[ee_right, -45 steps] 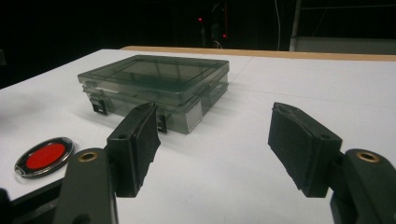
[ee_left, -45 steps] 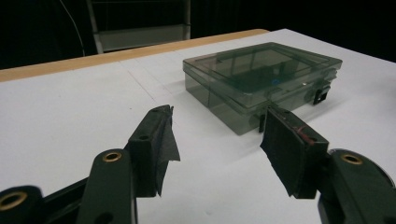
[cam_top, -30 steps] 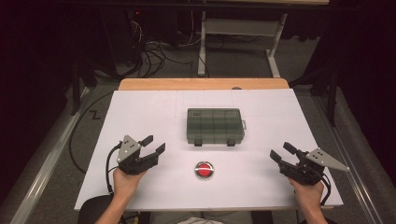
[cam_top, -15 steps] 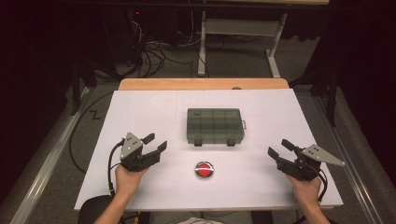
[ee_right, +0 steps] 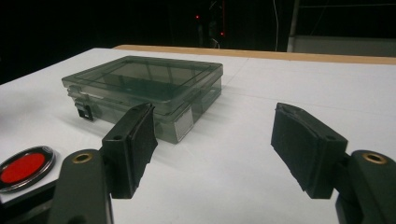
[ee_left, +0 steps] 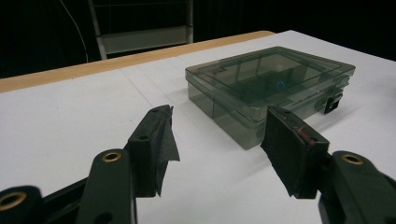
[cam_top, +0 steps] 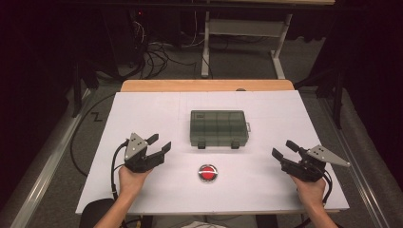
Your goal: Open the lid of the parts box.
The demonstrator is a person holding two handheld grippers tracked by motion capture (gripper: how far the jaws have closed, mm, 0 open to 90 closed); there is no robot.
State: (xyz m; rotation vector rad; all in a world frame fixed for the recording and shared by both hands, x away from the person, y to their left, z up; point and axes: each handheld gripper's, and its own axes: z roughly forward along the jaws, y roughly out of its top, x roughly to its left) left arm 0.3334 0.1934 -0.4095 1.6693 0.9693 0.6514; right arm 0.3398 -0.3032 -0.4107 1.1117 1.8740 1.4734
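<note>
Barely started: box (cam_top: 219, 128) sits latched at 12 o'clock, untouched. Left gripper (cam_top: 158, 145) and right gripper (cam_top: 284, 150) both gape empty (nothing held), well apart from it.

Translucent glossy plastic box (cam_top: 219, 128), matt white tabletop (cam_top: 142, 114), wooden edge (cam_top: 166, 85)

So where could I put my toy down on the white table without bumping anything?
The widest bare patches are the far corners on either side of the green box, and the strip between the box and the wooden edge. It is tighter in front: the red button sits between the left gripper and the right gripper.
</note>
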